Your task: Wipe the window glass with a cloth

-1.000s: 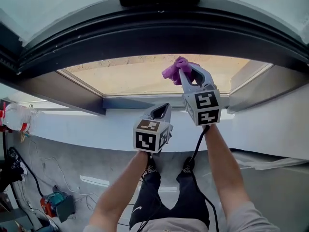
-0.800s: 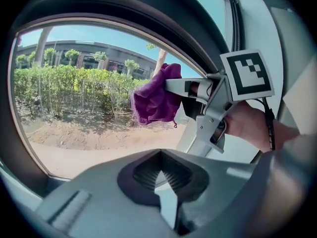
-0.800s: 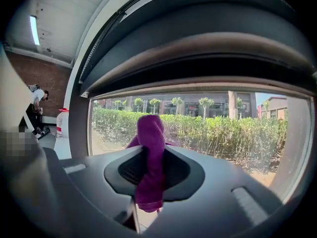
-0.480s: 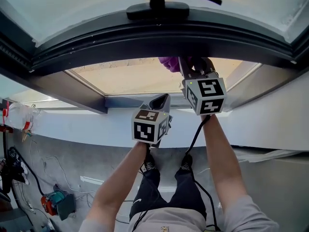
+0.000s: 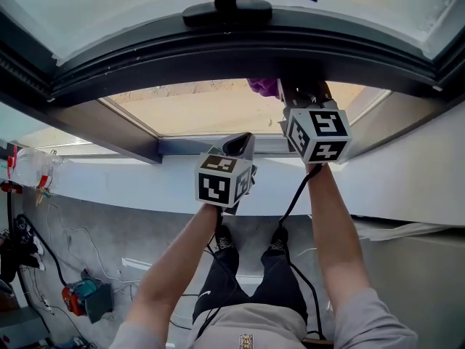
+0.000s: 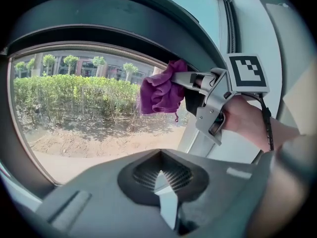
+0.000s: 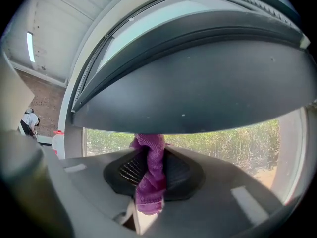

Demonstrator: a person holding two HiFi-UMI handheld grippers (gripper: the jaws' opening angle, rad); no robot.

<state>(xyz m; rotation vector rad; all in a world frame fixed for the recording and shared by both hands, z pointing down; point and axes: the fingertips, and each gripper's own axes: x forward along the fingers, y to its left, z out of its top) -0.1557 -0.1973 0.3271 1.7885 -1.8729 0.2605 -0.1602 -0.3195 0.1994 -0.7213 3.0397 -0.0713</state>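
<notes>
Right claw (image 5: pixel 289 91): clenched on the purple cloth (image 5: pixel 260 86) and raised to the lower edge of the dark window frame (image 5: pixel 240 49). In the right gripper view the cloth's top meets that edge, and the rest is bunched between the jaws and hangs down past them.

Left claw (image 5: pixel 240 145): clenched with nothing between its jaws (its own view shows them together). It is held lower, just left of the right one and apart from the frame.

Handle (image 5: pixel 243 2): on the frame's upper part, below the pale glass (image 5: pixel 131 6).

Hedge (image 6: pixel 74 95): outside, beyond sandy ground.
</notes>
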